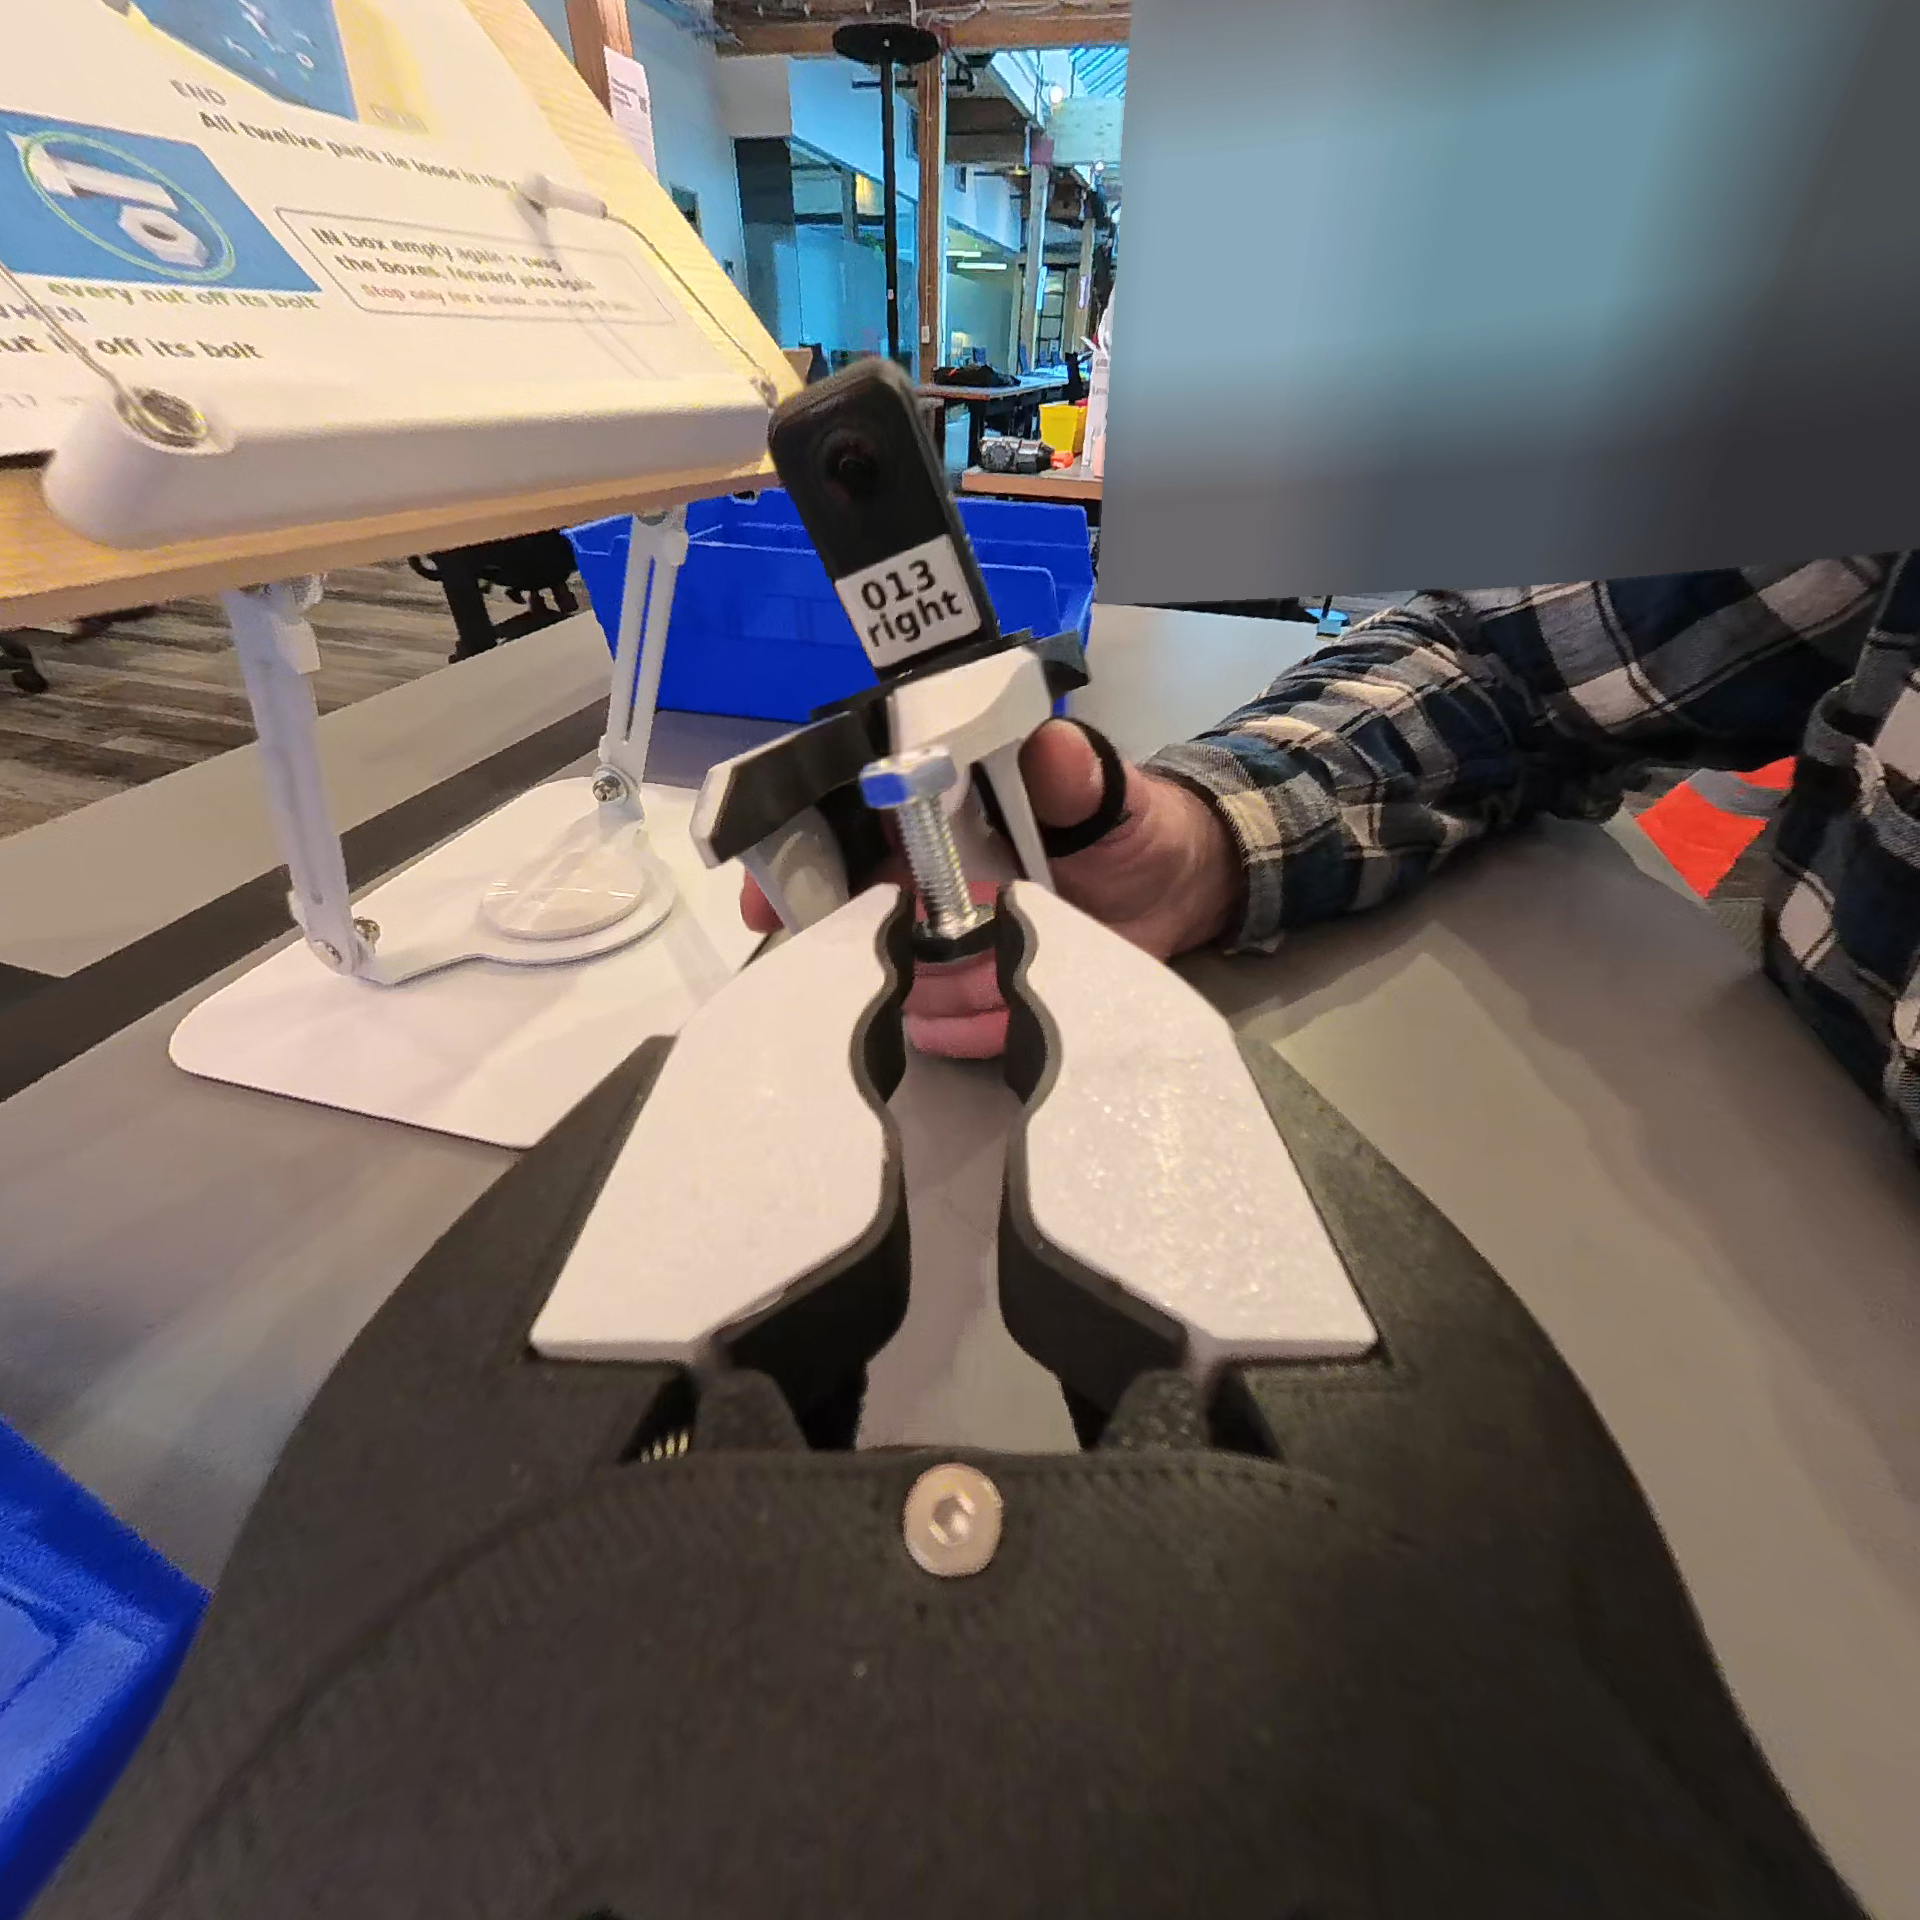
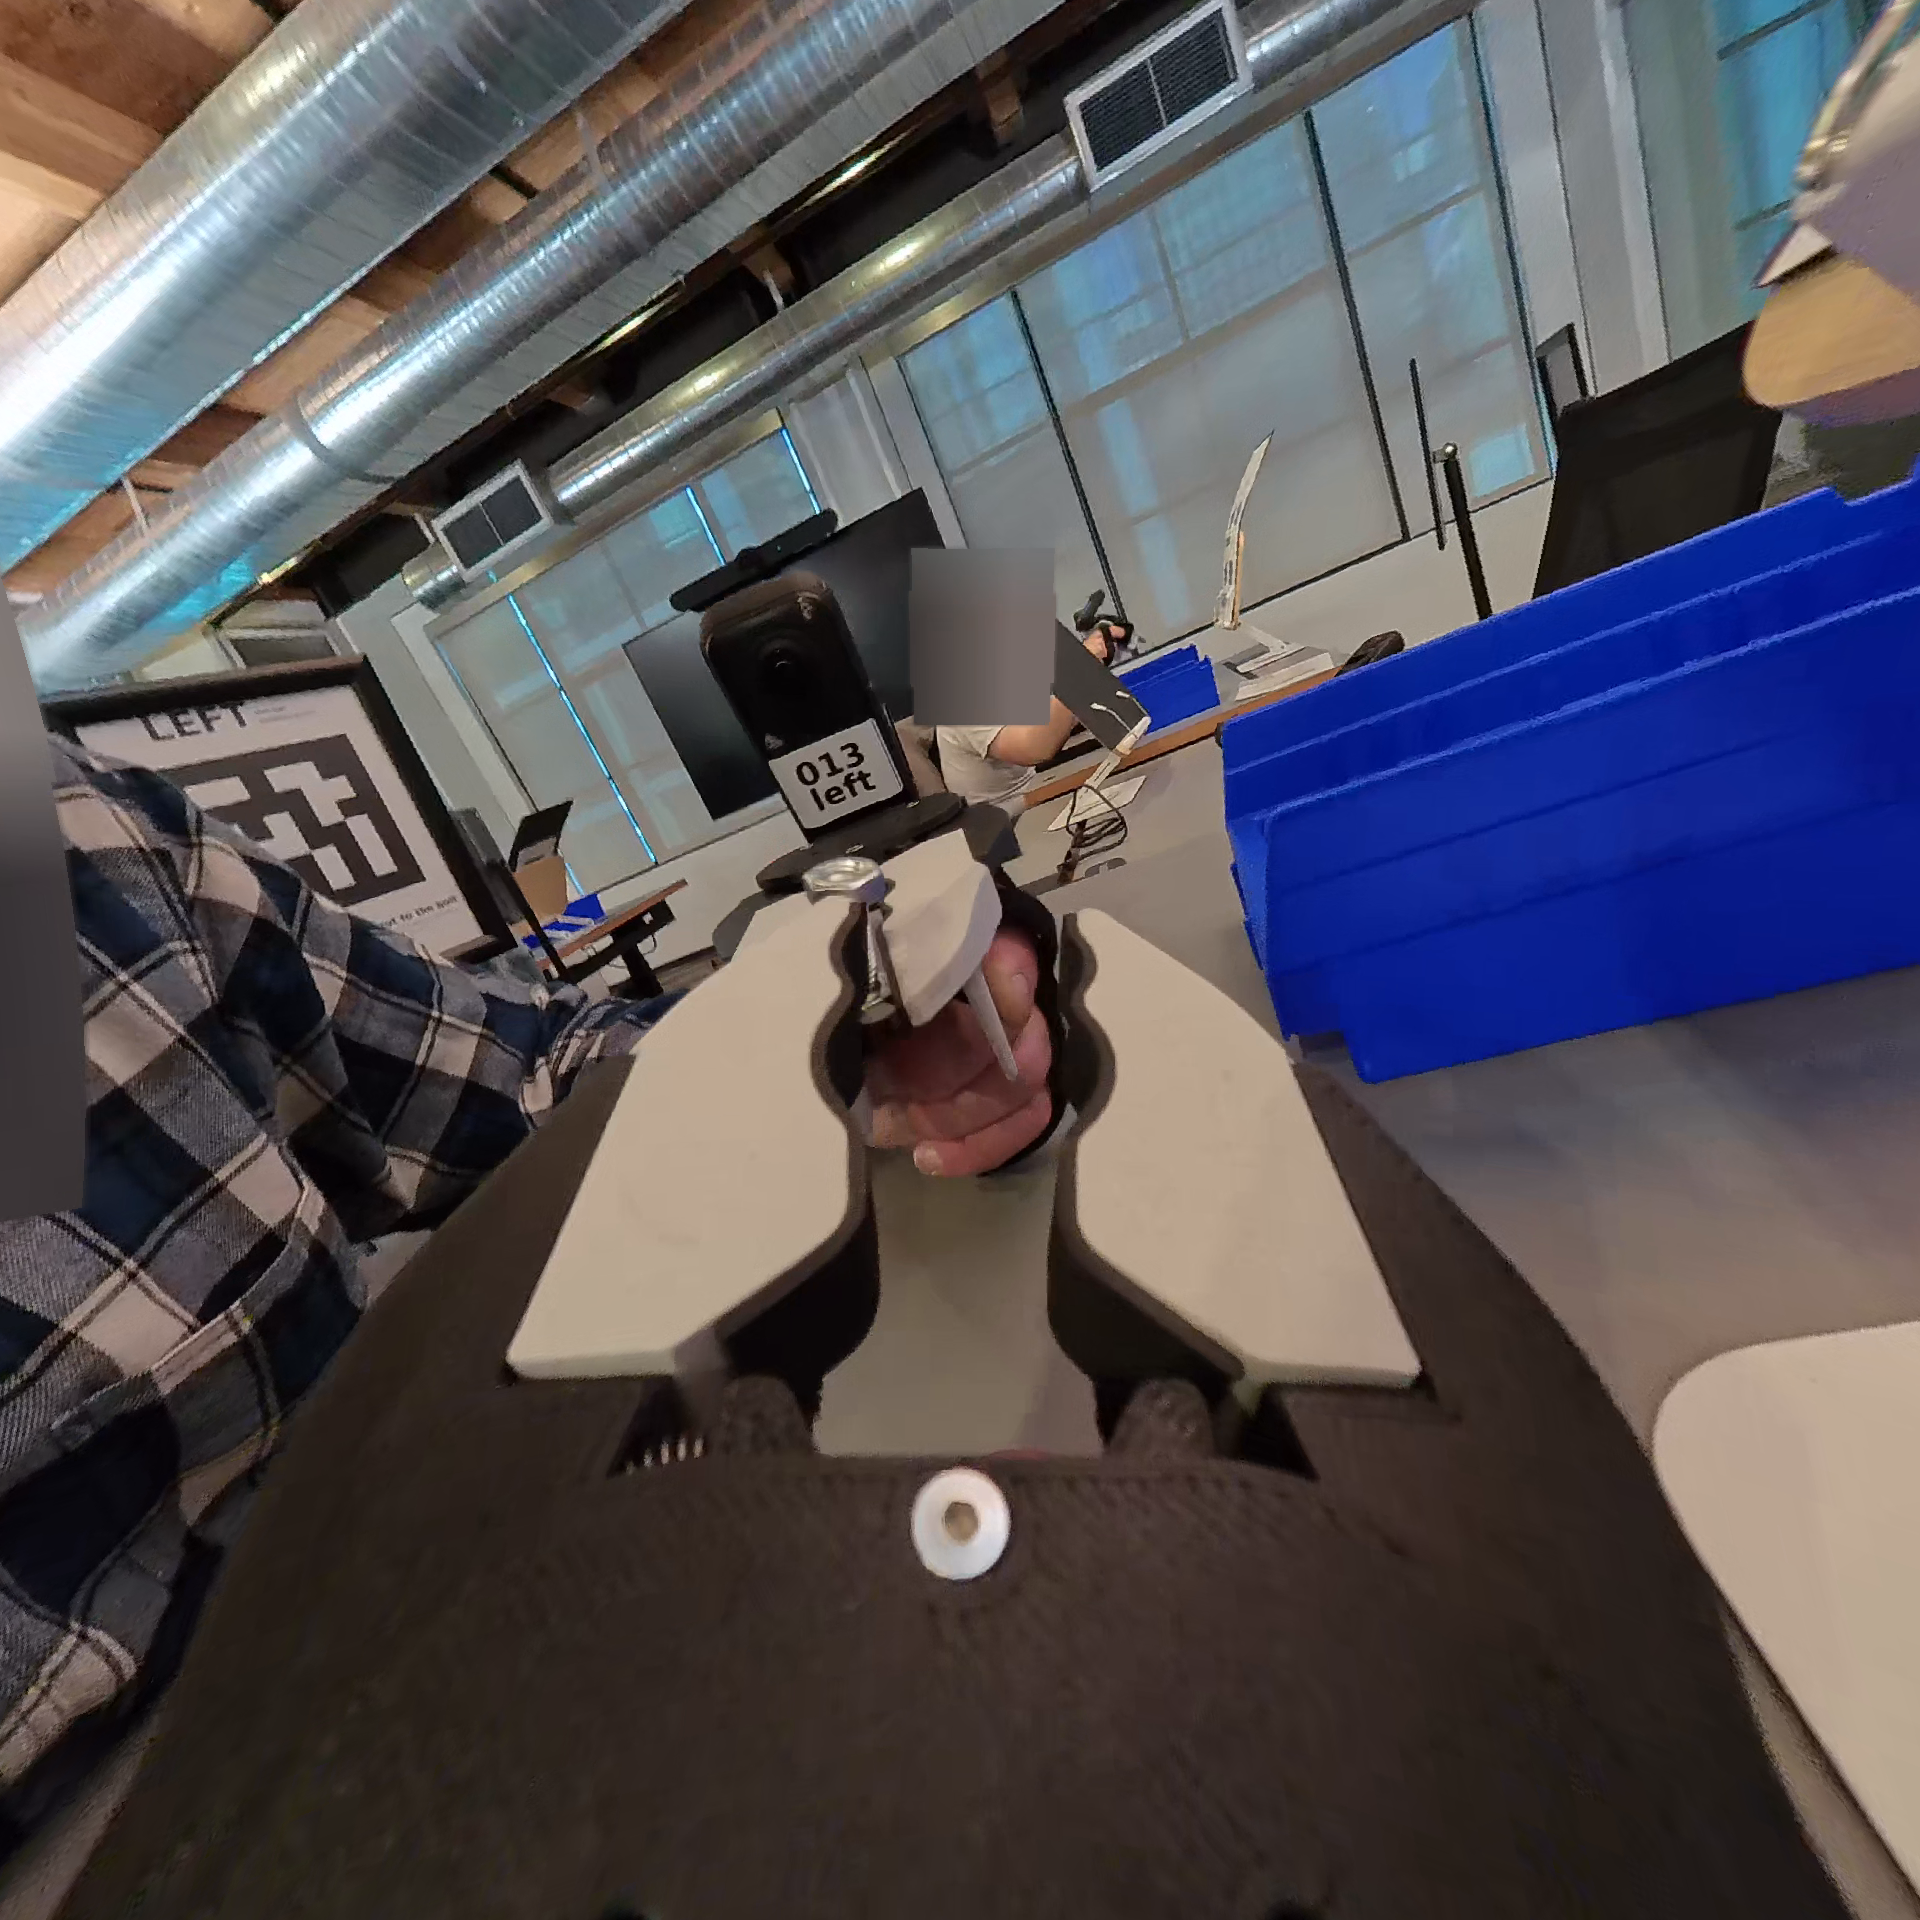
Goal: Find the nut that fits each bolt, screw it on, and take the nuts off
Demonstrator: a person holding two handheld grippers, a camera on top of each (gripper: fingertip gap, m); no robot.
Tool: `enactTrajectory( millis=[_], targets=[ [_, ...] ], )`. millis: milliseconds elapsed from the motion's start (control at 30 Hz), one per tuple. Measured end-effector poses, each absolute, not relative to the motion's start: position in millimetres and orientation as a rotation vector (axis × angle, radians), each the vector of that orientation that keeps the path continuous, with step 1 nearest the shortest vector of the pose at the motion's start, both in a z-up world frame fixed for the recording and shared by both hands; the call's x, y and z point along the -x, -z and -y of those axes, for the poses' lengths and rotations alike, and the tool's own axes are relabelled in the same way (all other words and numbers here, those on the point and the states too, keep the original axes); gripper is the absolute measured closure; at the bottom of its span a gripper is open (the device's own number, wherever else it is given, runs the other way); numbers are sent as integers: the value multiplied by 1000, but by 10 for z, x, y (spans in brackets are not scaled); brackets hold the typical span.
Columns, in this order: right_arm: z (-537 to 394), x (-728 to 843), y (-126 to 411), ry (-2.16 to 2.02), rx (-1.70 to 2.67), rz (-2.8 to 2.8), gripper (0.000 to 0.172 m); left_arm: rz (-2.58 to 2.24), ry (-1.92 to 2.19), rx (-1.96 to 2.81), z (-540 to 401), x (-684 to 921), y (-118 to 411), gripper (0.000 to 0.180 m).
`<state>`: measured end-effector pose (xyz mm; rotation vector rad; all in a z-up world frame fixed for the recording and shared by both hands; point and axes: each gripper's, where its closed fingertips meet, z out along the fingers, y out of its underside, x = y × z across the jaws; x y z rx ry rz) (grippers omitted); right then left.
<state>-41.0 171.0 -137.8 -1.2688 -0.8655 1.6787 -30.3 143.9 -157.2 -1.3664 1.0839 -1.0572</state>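
Observation:
In the left wrist view a silver bolt (image 1: 925, 842) stands upright, with its blue-marked hex head (image 1: 907, 779) at the top. My left gripper (image 1: 951, 920) is shut on the nut (image 1: 951, 930) at the bolt's lower end and holds both above the grey table (image 1: 1507, 1143). My right gripper (image 1: 904, 831) faces me with its fingers on either side of the bolt head, and they do not press on it. In the right wrist view my right gripper (image 2: 956, 935) is open. The bolt (image 2: 868, 956) lies close to its left finger (image 2: 748, 1039), with clear space to the other finger. The left gripper (image 2: 925, 987) holds the bolt's lower end.
A blue bin (image 1: 748, 613) stands behind the grippers and also shows in the right wrist view (image 2: 1558, 831). Another blue bin corner (image 1: 62, 1610) is at the near left. An instruction board (image 1: 364, 260) on a white stand (image 1: 416, 997) is to the left. A plaid sleeve (image 1: 1455, 748) is to the right. Both grippers' tips are close together, under 4 cm apart.

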Motion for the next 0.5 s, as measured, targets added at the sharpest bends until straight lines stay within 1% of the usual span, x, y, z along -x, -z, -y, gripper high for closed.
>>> enactTrajectory(
  millis=[167, 267, 500],
  targets=[
    [-1666, 414, 1370, -1685, 1249, 895, 134, -1083, 1041, 1377, -1457, 311, 1588, 167],
    [-1616, 425, 1364, -1689, 1231, 925, 129, -1092, 1033, 1386, -1459, 296, 1612, 167],
    [-1585, 449, 1375, -1680, 1233, 950, 130, -1135, 1014, 1399, -1421, 231, 1683, 167]
  ],
)
